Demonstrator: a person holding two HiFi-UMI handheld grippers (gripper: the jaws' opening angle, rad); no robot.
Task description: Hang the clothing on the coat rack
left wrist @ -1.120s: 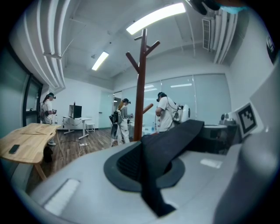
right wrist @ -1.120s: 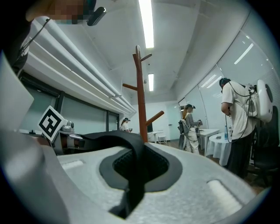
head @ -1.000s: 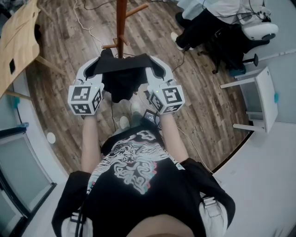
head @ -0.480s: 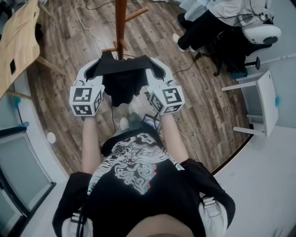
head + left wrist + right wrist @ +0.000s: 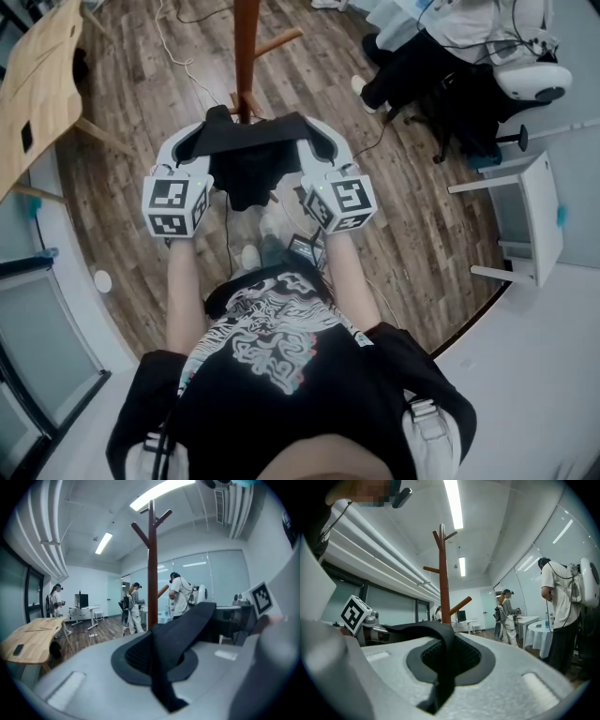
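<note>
Left gripper (image 5: 204, 127) and right gripper (image 5: 309, 127) are each pinching a top edge of the black garment (image 5: 246, 167), spreading it beside the coat rack (image 5: 245, 56) at upper centre. Wood floor (image 5: 150, 103) is showing on both sides.

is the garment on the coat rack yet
No, both hand-held grippers hold the black fabric garment stretched in front of the brown wooden coat rack.

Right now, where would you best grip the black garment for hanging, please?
Grip the black garment by its top edge, one end per gripper, from the person's side, as the left gripper and right gripper do: it spans between them, body drooping, before the coat rack.
</note>
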